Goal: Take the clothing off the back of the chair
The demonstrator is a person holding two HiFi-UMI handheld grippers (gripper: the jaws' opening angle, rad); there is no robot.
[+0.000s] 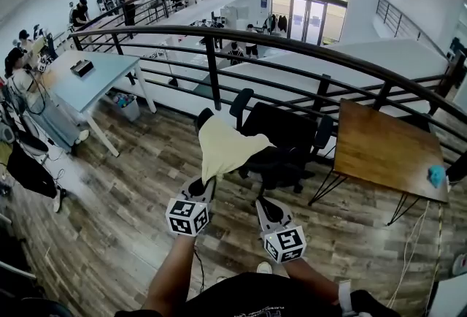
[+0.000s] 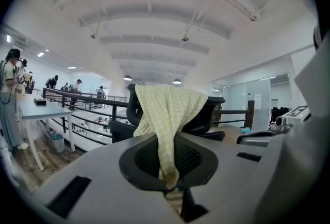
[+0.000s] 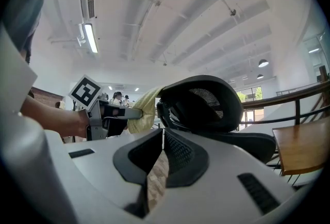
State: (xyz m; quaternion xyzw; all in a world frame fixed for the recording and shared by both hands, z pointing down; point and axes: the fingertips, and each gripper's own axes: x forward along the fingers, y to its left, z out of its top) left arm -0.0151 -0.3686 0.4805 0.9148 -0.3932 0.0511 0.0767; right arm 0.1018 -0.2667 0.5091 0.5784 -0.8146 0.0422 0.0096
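A pale yellow checked garment [image 1: 222,147] hangs over the back of a black office chair [image 1: 288,136]. My left gripper [image 1: 206,182] is shut on its lower hem. In the left gripper view the garment [image 2: 167,109] runs down from the chair's back [image 2: 209,112] and is pinched between the jaws of the left gripper [image 2: 170,185]. My right gripper [image 1: 261,200] sits just right of it, behind the chair, shut with nothing in it. In the right gripper view the right gripper [image 3: 161,135] faces the chair's mesh back [image 3: 206,101], with the garment [image 3: 144,110] and the left gripper [image 3: 124,112] to its left.
A curved black railing [image 1: 292,52] runs behind the chair. A wooden table [image 1: 387,151] with a small blue object [image 1: 436,175] stands to the right. A pale blue table [image 1: 95,78] and several people are at the left. The floor is wood plank.
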